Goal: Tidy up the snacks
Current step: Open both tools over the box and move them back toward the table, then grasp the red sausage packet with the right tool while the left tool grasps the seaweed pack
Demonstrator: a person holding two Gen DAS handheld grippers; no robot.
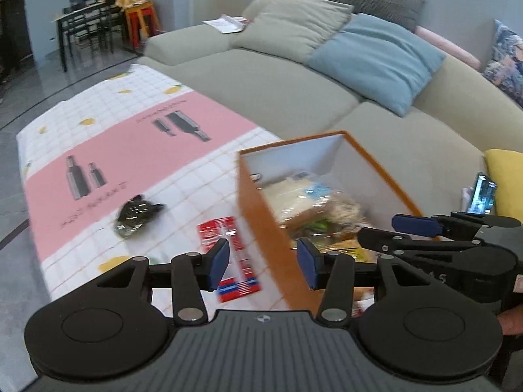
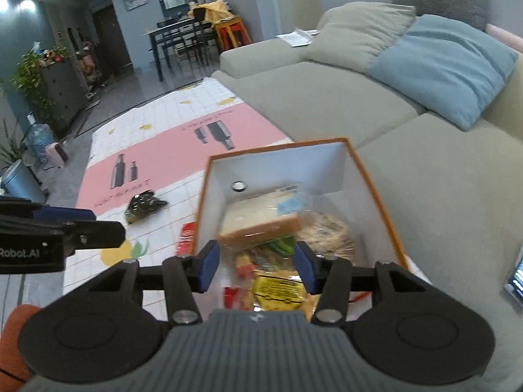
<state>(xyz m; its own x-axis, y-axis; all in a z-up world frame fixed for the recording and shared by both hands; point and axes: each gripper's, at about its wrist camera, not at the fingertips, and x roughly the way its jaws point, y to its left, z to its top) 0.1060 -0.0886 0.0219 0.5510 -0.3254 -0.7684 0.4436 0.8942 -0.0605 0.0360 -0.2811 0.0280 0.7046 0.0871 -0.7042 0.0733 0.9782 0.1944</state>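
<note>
Two grippers hang over a low table (image 1: 196,176) covered by a pink-and-white checked cloth; both are parted and hold nothing. Left gripper (image 1: 261,263): blue pads set moderately wide, aimed down at the box's left wall, a red packet (image 1: 228,254) flat on the cloth beneath its left pad. Right gripper (image 2: 256,268): jaws likewise apart, poised above the box's open top, nothing between the pads. Box (image 2: 376,202): orange outside, white inside, standing at the table's edge nearest the sofa (image 2: 327,91), at 3 o'clock from the red packet. Inside it, wrapped snacks lie heaped; a sandwich (image 2: 261,222) sits toward 12 o'clock, a yellow packet (image 2: 278,290) toward 6 o'clock just under the right gripper, a round brownish item (image 2: 327,232) toward 3 o'clock; details are blurred. Dark packet (image 1: 135,215): loose on the cloth at 9 o'clock from the box, well apart from it, near the pink band. In the left view the right gripper shows at 3 o'clock; in the right view the left gripper shows at 9 o'clock.
</note>
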